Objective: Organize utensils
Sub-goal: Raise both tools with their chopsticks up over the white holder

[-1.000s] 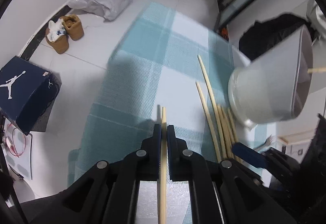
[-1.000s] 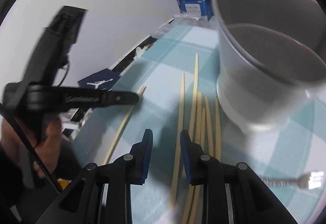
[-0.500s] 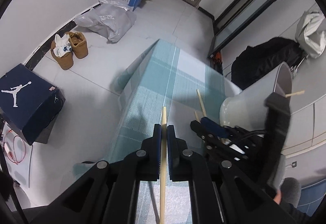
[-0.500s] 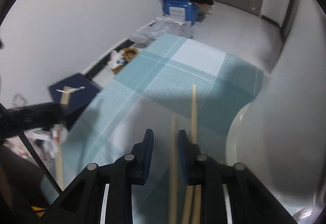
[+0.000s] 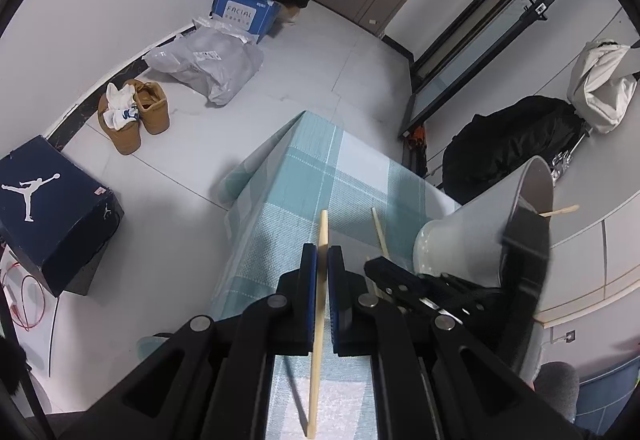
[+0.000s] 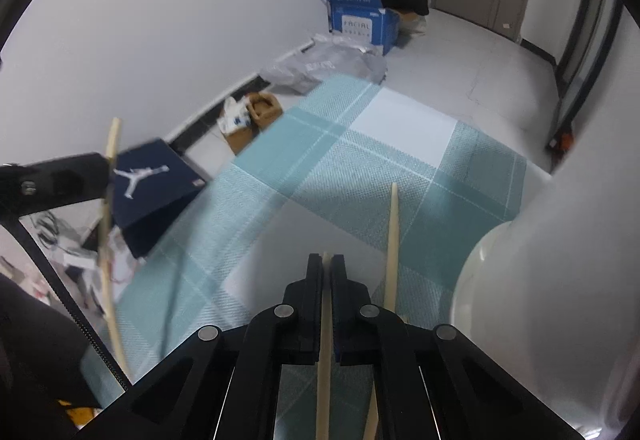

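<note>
My left gripper point(image 5: 322, 252) is shut on a wooden chopstick point(image 5: 318, 304) and holds it well above the teal checked tablecloth point(image 5: 304, 184). My right gripper point(image 6: 326, 260) is shut on another chopstick point(image 6: 323, 340) just above the cloth point(image 6: 360, 160). One more chopstick point(image 6: 391, 248) lies on the cloth to its right. The white cup point(image 5: 480, 232) stands at the right with a chopstick end point(image 5: 560, 211) sticking out of its mouth; its wall point(image 6: 560, 280) fills the right of the right wrist view. The left gripper and its chopstick point(image 6: 107, 224) show at the left there.
On the floor to the left are a navy shoe box point(image 5: 44, 212), brown boots point(image 5: 132, 112), a grey plastic bag point(image 5: 208, 60) and a blue carton point(image 5: 244, 8). A black bag point(image 5: 516, 144) sits beyond the table's far edge.
My left gripper has risen high above the table with its chopstick. My right gripper has closed on a chopstick from the pile and lifted it a little.
</note>
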`<state>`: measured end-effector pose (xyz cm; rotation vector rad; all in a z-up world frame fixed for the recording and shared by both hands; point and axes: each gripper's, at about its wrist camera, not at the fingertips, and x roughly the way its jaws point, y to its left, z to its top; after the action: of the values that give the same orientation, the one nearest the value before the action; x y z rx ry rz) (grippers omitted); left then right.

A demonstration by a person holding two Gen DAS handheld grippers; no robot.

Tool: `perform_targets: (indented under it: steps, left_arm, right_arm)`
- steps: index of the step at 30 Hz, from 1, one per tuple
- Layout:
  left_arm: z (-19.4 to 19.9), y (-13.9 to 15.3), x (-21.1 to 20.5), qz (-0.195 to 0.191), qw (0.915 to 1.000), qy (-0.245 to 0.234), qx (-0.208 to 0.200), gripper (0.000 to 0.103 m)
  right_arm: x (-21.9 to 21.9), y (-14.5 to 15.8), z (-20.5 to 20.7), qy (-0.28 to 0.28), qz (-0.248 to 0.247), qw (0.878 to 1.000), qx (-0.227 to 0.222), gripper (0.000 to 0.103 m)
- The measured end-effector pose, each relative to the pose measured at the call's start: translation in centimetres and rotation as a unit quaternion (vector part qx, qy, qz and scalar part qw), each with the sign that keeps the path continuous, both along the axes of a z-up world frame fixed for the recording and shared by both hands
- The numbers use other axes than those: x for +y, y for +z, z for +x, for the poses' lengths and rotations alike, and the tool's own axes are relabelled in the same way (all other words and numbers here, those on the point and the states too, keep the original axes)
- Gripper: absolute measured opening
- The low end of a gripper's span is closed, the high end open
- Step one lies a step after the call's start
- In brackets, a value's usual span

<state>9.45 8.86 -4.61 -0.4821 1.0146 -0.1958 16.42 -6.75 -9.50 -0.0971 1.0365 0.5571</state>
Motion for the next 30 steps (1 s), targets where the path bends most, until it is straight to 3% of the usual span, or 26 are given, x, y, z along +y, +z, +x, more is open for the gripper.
perform_targets:
  steps: [6, 13, 15, 30]
  left_arm:
    - [0.0, 0.4, -1.0, -0.006, 0.9999, -0.004, -0.009, 0.002]
    - [-1.7, 2.4, -2.8, 0.003, 0.9979, -0.017, -0.062, 0.002]
    - [-2.0, 2.7, -3.3, -0.005, 0.9974, -0.020, -0.069, 0.002]
    - [-4.3, 6.2, -8.4, 0.052, 0.9903, -0.074, -0.105, 0.001]
  right_arm:
    - [-3.1, 3.3, -2.6, -0.030, 0.056, 0.998, -0.028, 0.003]
    - [-8.1, 7.5, -7.4, -0.063, 0.104, 0.988, -0.093, 0.003]
    - [-9.4, 8.2, -8.6, -0.070, 0.114, 0.985, -0.108, 0.003]
    - [-15.2, 11.0, -12.5, -0.110, 0.180, 0.963, -0.170, 0.003]
